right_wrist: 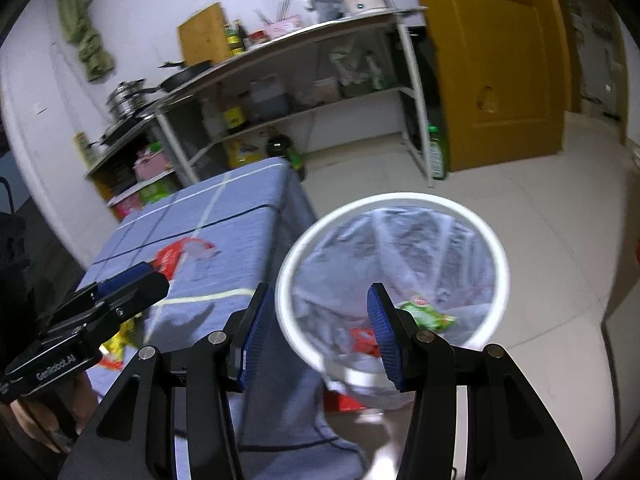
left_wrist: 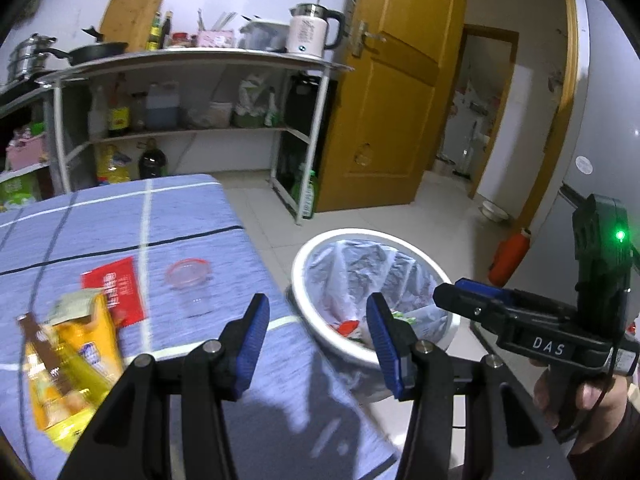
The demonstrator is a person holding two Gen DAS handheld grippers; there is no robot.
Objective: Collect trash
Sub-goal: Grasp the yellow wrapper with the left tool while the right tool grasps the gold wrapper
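Observation:
A white trash bin (left_wrist: 304, 256) lined with a clear bag stands on the floor right of the table; it also shows in the right wrist view (right_wrist: 400, 200), holding a green wrapper (right_wrist: 426, 312) and red scraps. On the blue checked tablecloth (left_wrist: 120, 216) lie a clear plastic cup with a red rim (left_wrist: 190, 284), a red packet (left_wrist: 116, 288) and a yellow snack bag (left_wrist: 68, 364). My left gripper (left_wrist: 316, 340) is open and empty over the table's edge. My right gripper (right_wrist: 320, 336) is open and empty above the bin's near rim.
A metal shelf rack (left_wrist: 192, 92) with bottles, pans and a kettle (left_wrist: 312, 32) stands behind the table. A yellow door (left_wrist: 384, 92) is open on the right. An orange bottle (left_wrist: 510, 256) and a bowl (left_wrist: 494, 210) sit on the tiled floor.

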